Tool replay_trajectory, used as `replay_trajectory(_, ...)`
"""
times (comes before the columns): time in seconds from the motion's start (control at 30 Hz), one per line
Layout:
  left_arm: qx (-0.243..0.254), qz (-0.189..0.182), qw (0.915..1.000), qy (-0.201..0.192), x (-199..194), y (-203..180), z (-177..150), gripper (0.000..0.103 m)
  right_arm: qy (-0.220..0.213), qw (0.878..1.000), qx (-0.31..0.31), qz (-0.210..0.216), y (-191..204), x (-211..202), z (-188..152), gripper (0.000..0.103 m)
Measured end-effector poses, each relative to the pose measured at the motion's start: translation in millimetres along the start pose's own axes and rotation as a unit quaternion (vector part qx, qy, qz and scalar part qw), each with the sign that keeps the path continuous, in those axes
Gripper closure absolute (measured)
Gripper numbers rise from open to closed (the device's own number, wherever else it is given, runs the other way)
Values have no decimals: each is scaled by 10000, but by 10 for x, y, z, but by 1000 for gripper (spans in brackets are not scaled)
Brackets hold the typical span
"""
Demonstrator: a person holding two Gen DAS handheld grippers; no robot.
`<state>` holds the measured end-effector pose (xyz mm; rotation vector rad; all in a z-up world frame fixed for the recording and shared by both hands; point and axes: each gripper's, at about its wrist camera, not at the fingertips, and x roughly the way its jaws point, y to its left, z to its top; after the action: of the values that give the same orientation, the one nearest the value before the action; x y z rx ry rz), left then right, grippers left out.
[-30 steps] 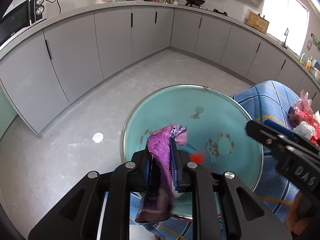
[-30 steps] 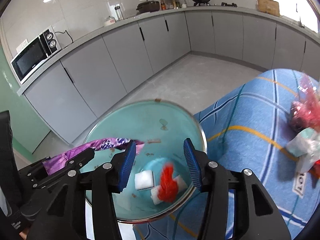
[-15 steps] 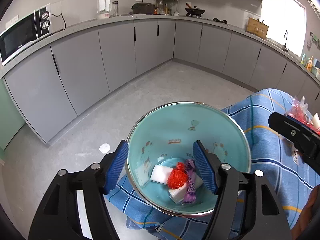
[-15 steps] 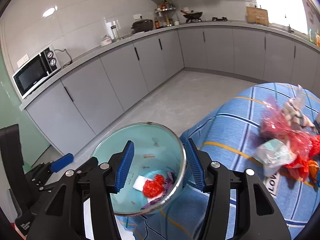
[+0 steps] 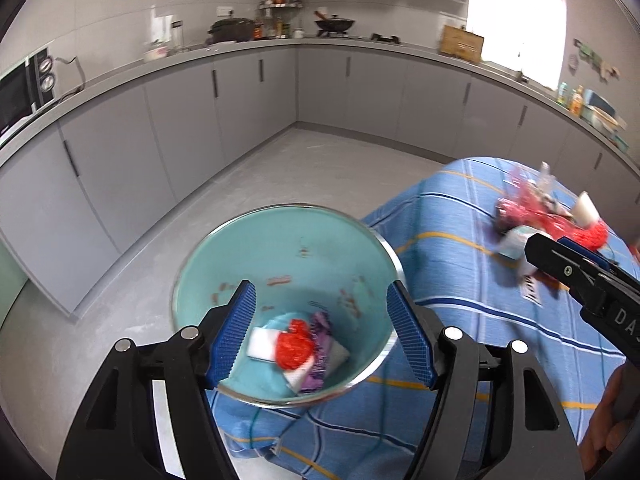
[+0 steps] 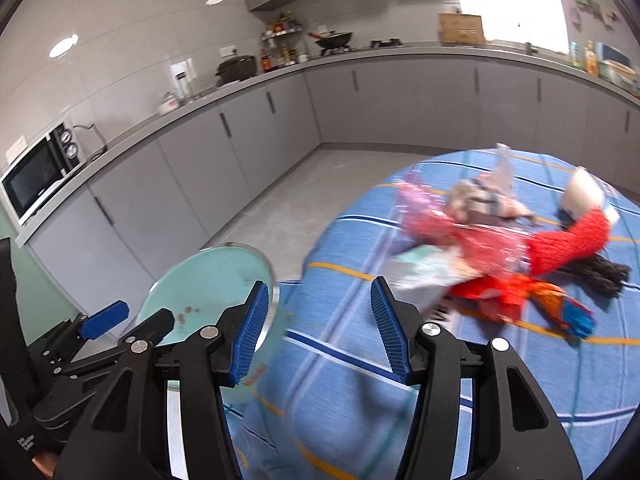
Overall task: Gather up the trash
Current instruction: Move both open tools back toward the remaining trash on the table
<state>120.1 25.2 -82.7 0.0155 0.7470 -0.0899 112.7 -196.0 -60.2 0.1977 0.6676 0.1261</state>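
Both grippers are seen released and empty. Beneath the left gripper point(image 5: 322, 332), whose jaws have just been opening, the purple wrapper point(image 5: 320, 354) lies in the teal bowl point(image 5: 280, 240). Ahead of the right gripper point(image 6: 316, 328), remaining trash point(image 6: 492, 248) is heaped on the blue tablecloth point(image 6: 340, 380).

A: Grey cabinets point(image 5: 256, 112) run round under a grey counter point(image 6: 360, 58); pale floor point(image 5: 280, 176).
B: Bright window point(image 5: 516, 24) at right; white tiled wall point(image 6: 120, 40); microwave point(image 6: 36, 176) at left.
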Motion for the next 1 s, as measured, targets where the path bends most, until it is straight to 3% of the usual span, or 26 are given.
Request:
replay_trajectory(0.53,627,-553,9965,-20,-119,-775,-84,36,-142,9968,492,-622,-806,-496,-255,49)
replay_trajectory(1.0,976,-870,9913,134,40,-1287,-103,36,-36,9911,844,-1028,-1433,-578,-409,49)
